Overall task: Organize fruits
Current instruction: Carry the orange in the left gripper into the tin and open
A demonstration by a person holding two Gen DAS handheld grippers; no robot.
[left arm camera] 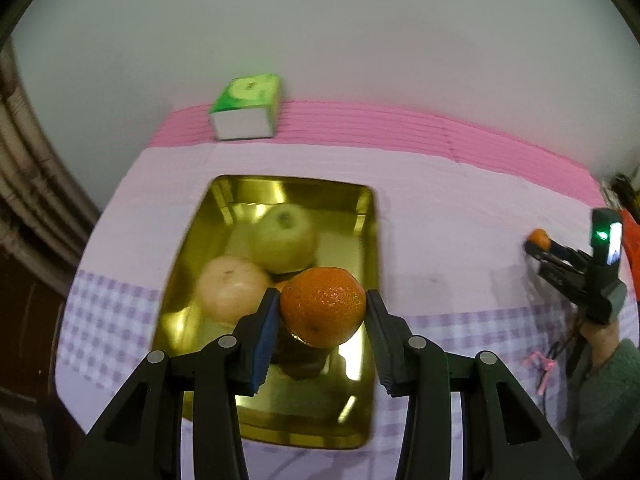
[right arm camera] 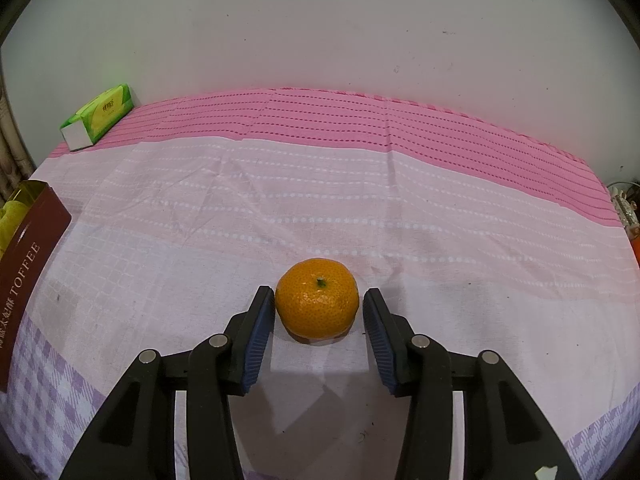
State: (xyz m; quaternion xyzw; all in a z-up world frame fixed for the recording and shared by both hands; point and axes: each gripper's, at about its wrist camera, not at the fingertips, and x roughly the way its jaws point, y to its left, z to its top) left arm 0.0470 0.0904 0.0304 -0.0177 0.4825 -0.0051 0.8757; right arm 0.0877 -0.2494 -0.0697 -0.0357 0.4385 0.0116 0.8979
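My left gripper is shut on an orange tangerine and holds it in the air above a gold tin. In the tin lie a green apple and a pale pink apple. A second tangerine rests stem up on the pink cloth between the fingers of my right gripper. A thin gap shows at the right pad, so the jaws stand slightly apart around it. The left wrist view shows that gripper small at the far right.
A green tissue pack sits at the back left by the wall, also in the right wrist view. The tin's brown side is at the left edge there. A hand in a green sleeve holds the right gripper. Small items sit past the table's right edge.
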